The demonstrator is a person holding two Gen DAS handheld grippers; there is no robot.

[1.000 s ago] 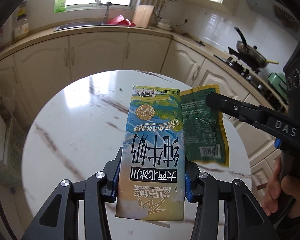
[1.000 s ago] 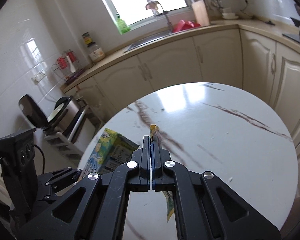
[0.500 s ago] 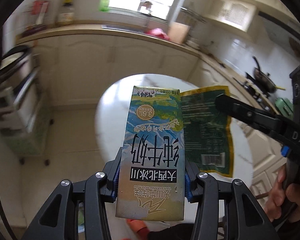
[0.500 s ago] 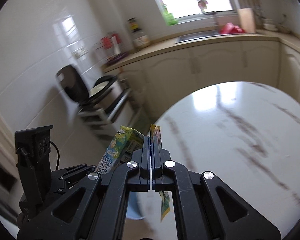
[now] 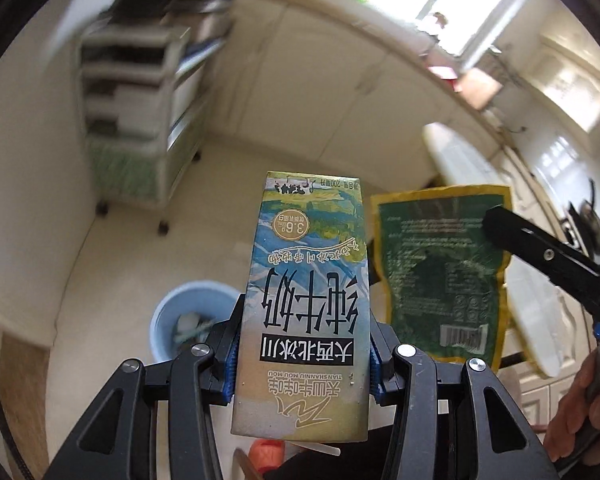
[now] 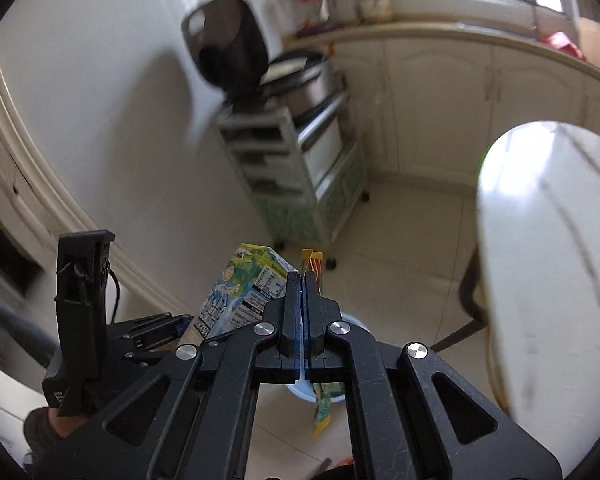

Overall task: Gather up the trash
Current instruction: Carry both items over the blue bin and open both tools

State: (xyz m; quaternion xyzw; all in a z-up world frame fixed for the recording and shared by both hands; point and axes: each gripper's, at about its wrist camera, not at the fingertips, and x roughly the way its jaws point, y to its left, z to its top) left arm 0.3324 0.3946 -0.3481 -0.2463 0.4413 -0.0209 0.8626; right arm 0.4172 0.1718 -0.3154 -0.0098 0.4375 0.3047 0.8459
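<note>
My left gripper (image 5: 302, 354) is shut on a blue and green milk carton (image 5: 308, 300), held upright over the floor. The carton (image 6: 240, 292) also shows at the left in the right wrist view. My right gripper (image 6: 304, 280) is shut on a green and yellow snack wrapper (image 5: 440, 272), which hangs edge-on (image 6: 322, 408) below the fingers. A light blue trash bin (image 5: 180, 320) with some rubbish in it stands on the floor below and left of the carton. In the right wrist view the bin's rim (image 6: 356, 320) peeks out behind the fingers.
The round white marble table (image 6: 552, 264) is at the right. A grey drawer cart (image 6: 296, 176) with a cooker on top stands by the wall. Cream cabinets (image 5: 340, 80) run along the back. A person's hand (image 5: 580, 408) holds the right gripper's handle.
Both grippers have swung left off the table and sunk toward the floor, still holding the carton and the wrapper. The blue bin has come into view below them.
</note>
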